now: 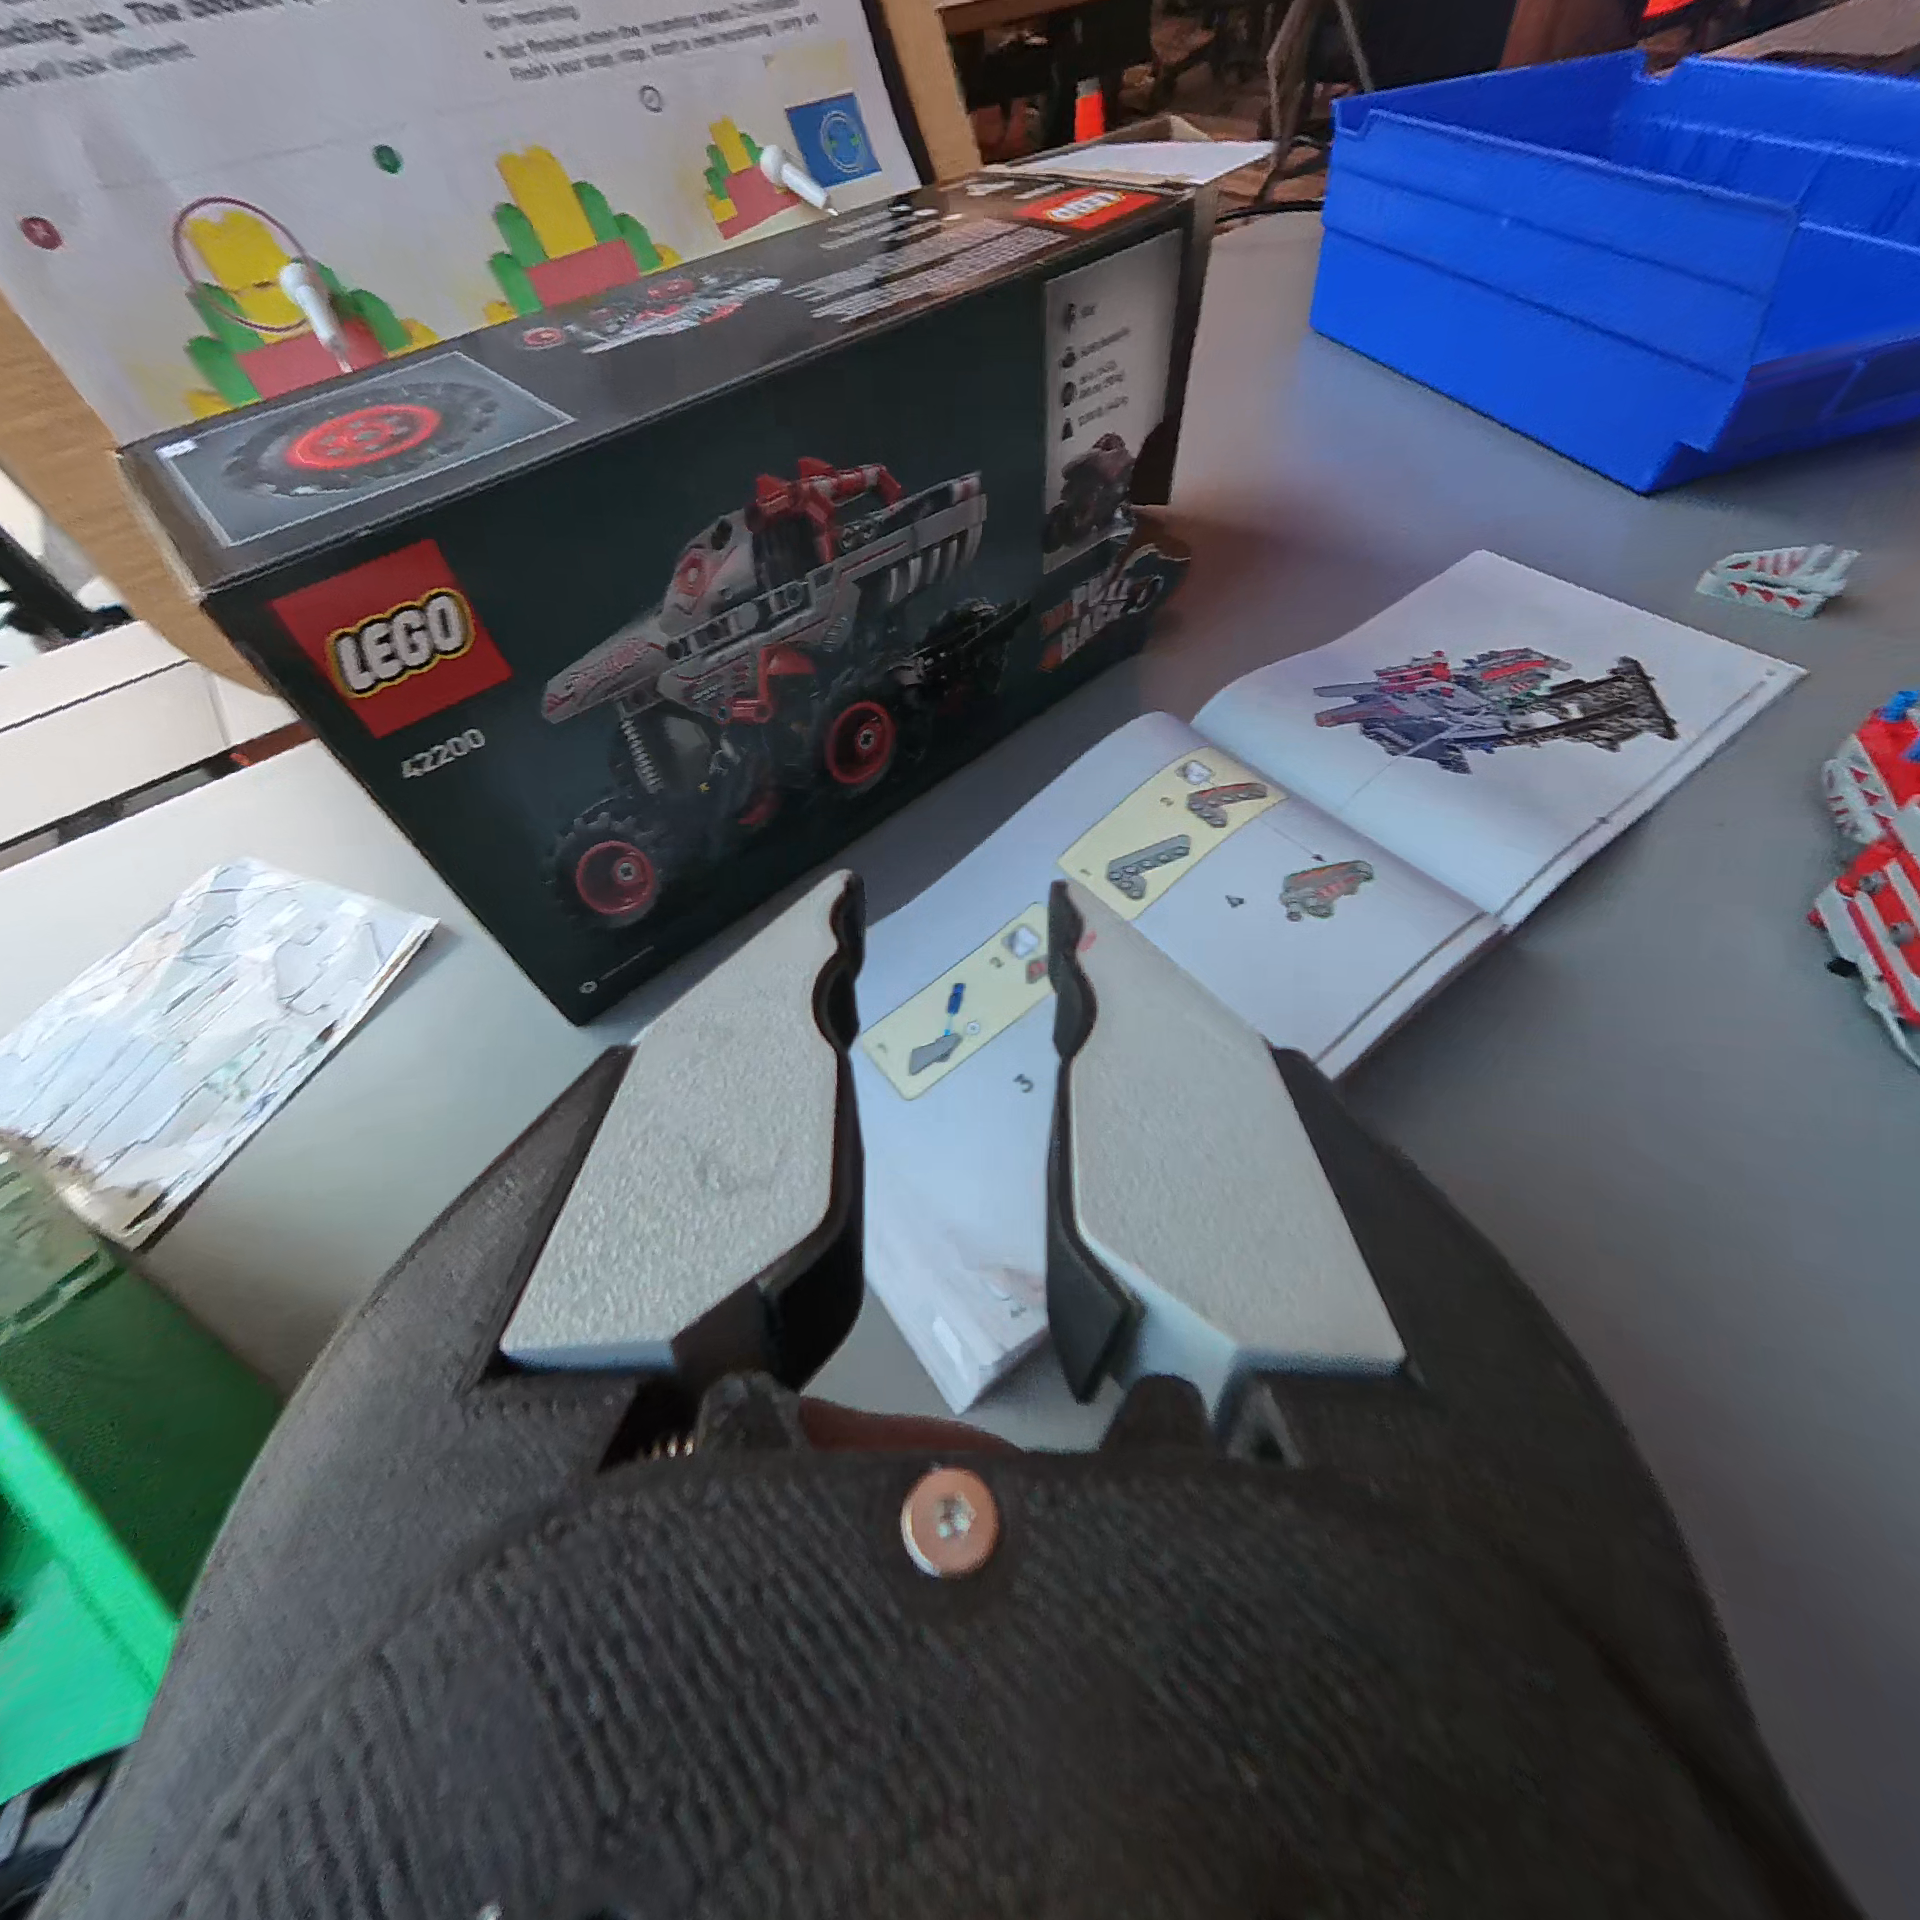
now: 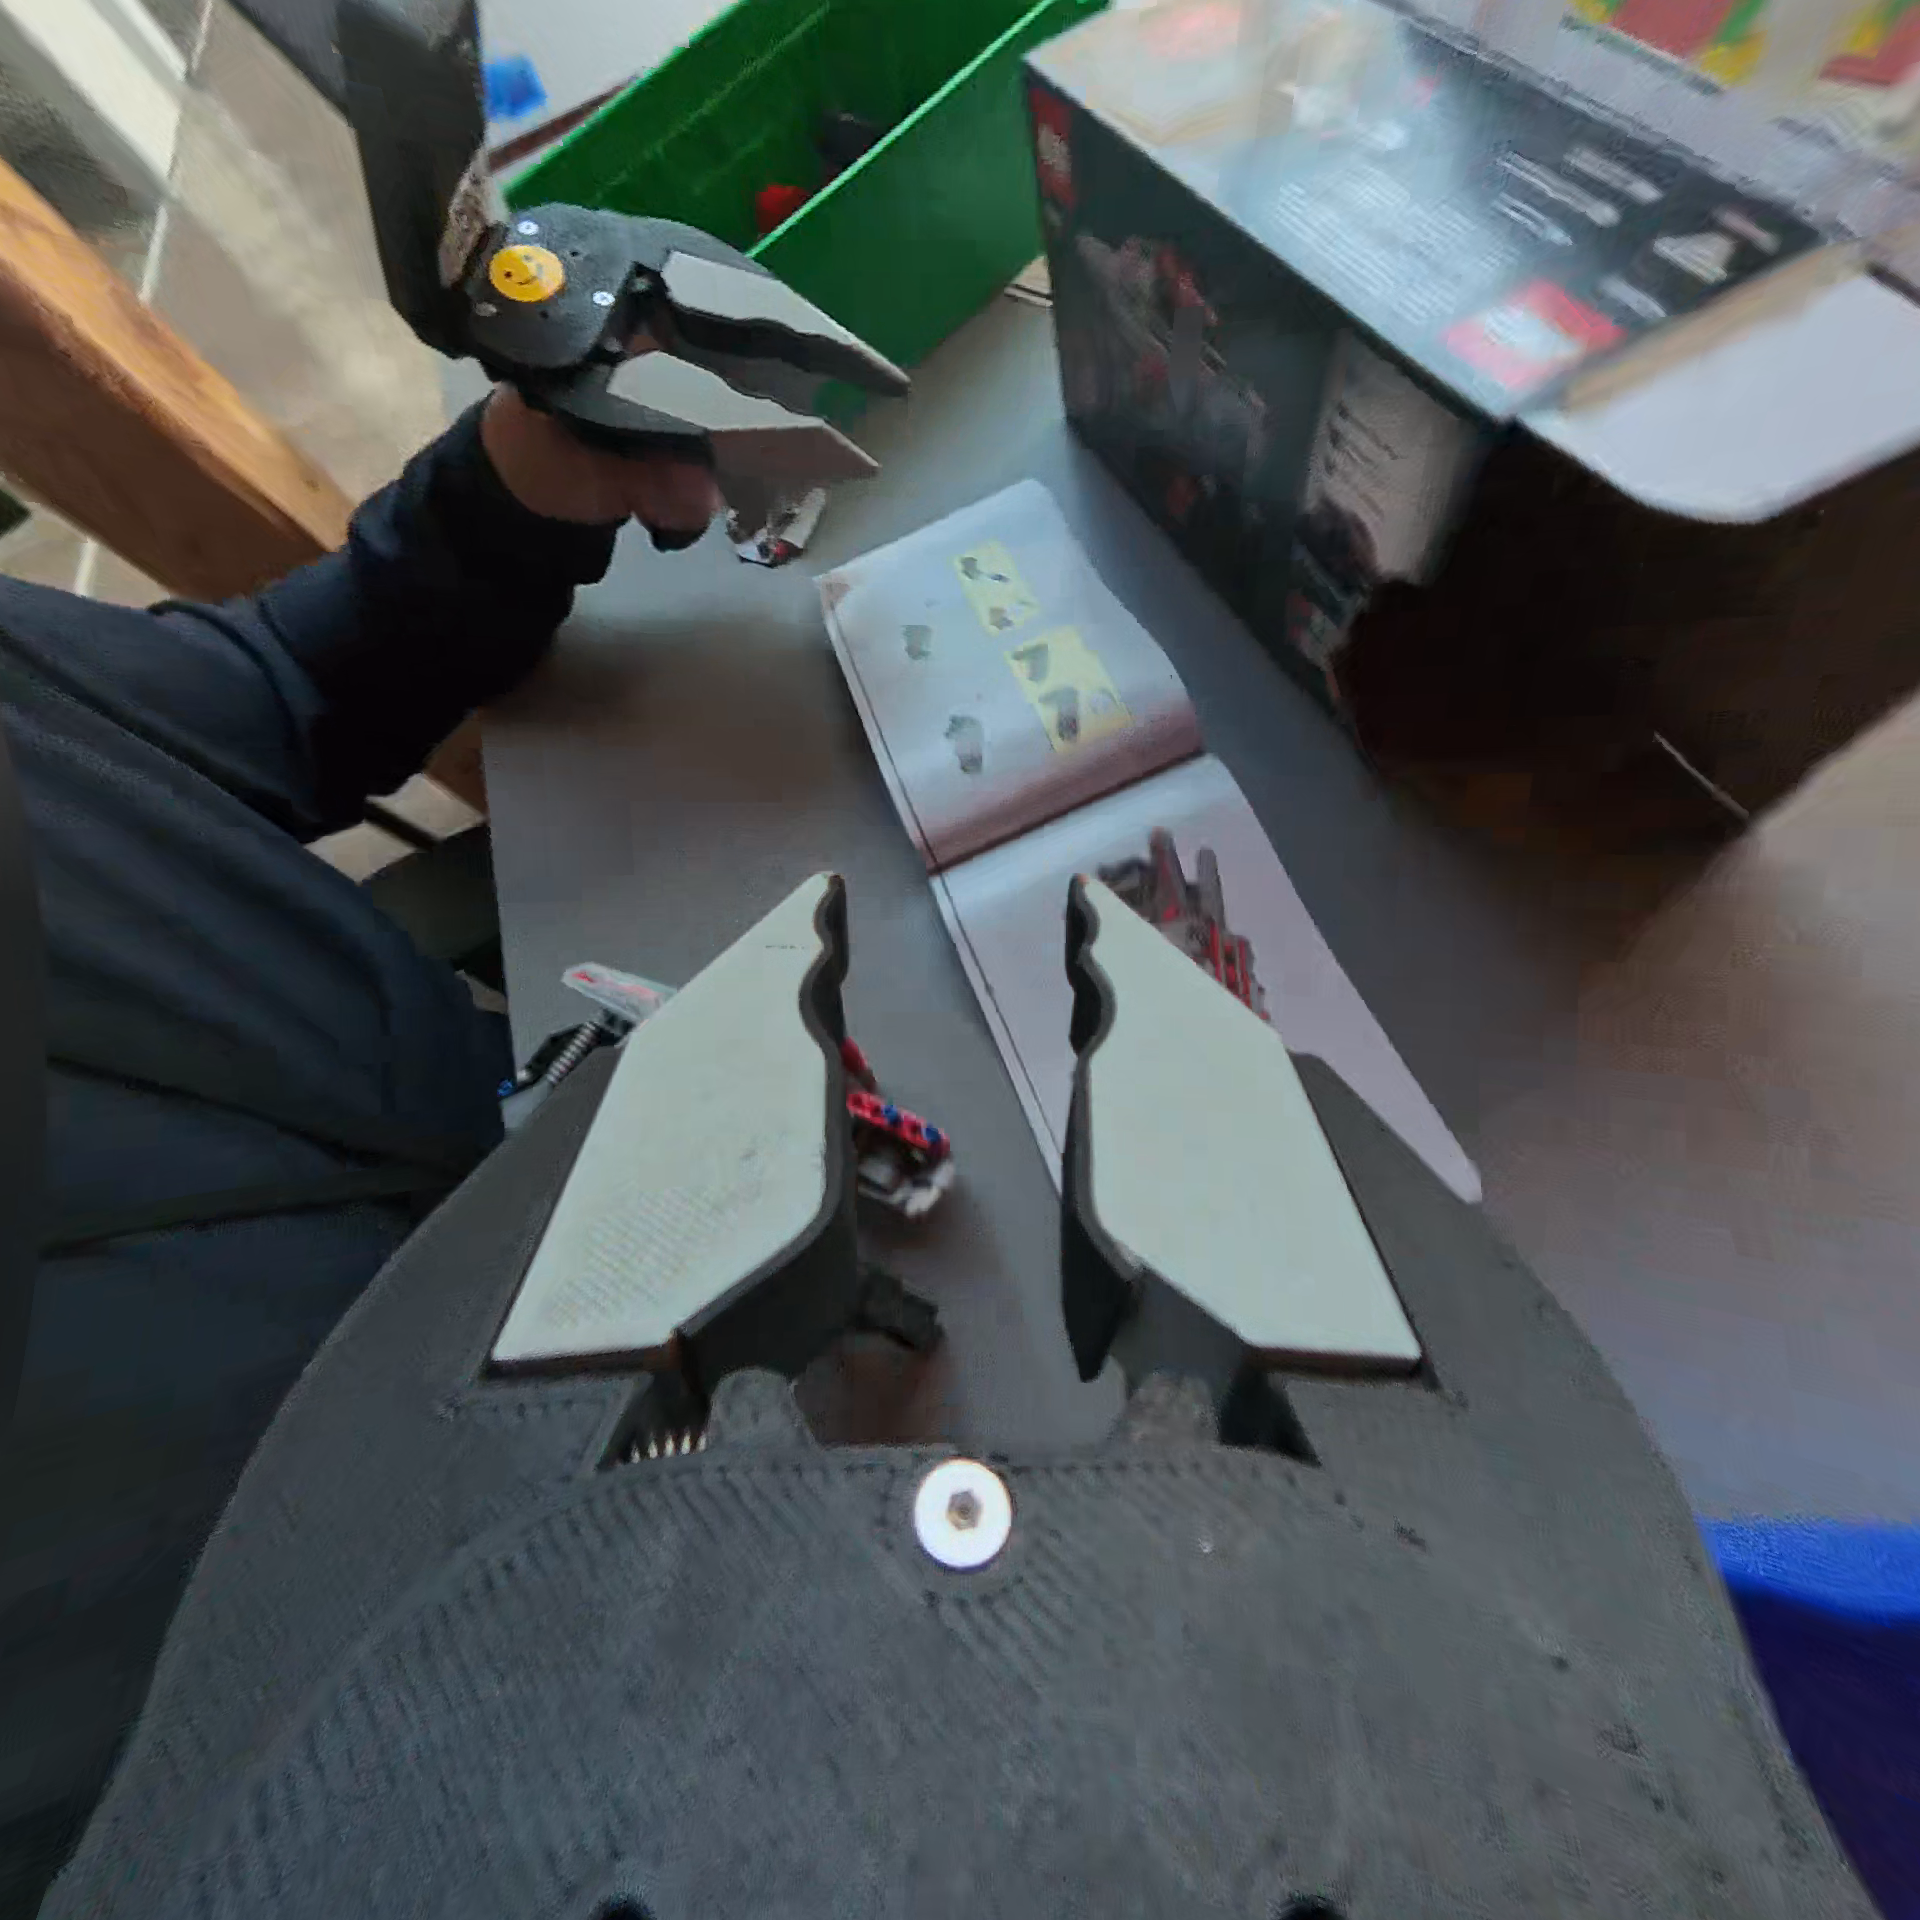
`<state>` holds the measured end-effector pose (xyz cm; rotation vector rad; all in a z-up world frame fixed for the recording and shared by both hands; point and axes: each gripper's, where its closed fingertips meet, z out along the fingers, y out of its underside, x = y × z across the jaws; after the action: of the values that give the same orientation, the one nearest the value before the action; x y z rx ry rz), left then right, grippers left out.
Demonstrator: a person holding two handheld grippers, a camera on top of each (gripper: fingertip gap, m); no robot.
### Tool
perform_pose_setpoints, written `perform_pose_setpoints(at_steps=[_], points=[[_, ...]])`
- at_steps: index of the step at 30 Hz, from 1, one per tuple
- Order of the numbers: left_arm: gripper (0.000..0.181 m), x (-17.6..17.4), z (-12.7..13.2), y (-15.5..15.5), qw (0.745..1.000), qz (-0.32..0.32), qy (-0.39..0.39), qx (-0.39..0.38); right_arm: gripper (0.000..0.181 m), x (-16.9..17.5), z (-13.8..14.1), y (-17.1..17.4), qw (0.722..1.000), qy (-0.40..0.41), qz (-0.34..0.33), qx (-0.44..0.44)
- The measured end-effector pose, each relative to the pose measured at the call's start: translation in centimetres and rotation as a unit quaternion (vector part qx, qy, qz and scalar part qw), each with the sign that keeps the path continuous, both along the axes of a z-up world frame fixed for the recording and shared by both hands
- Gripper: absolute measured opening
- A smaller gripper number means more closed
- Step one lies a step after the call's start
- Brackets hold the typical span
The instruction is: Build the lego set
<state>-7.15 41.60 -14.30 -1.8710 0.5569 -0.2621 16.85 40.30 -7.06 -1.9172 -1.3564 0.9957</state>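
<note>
Blue bin at far right of the grey table; interior not visible from the left wrist view. Green bin at the table's far end in the right wrist view: dark and red pieces inside, too blurred to identify.

Set box stands on the table behind the open instruction booklet. Box is dark, with a red logo square, a picture of a grey-and-red monster truck, and small print on its end panel. In the right wrist view its end flap hangs open; contents not visible. Booklet pages show yellow step panels and a large model drawing. A poster with coloured brick drawings and printed text stands behind the box. A sheet of white paper lies left of the box.

Left gripper: jaws parted, nothing between them, held above the booklet's near page. Right gripper: jaws parted, empty, above the table edge and booklet.

Partly built red-and-white model lies at the table's right edge, beside the booklet. A small white-and-red piece lies apart, nearer the blue bin.
</note>
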Motion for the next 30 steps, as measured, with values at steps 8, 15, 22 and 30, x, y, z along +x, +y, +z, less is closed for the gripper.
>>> perform_pose_setpoints(at_steps=[8, 15, 22, 30], points=[[0.041, 9.6, -0.9, -5.3, 0.976, -0.197, -0.045, -0.083, 0.028, 12.6, -10.1, 1.7, 0.983, 0.024, -0.177, -0.040], [0.048, 16.6, -2.0, -9.9, 0.942, -0.292, -0.015, -0.163, 0.040, 12.7, -14.2, 0.8, 0.987, -0.009, -0.154, -0.053], [0.048, 19.0, -3.5, -10.4, 0.926, -0.310, 0.011, -0.213, 0.037, 12.5, -15.4, 1.9, 0.983, -0.071, -0.167, -0.019], [0.040, 20.0, -4.8, -10.0, 0.916, -0.324, 0.027, -0.233, 0.013, 11.8, -16.1, 1.8, 0.986, -0.082, -0.138, -0.037]])
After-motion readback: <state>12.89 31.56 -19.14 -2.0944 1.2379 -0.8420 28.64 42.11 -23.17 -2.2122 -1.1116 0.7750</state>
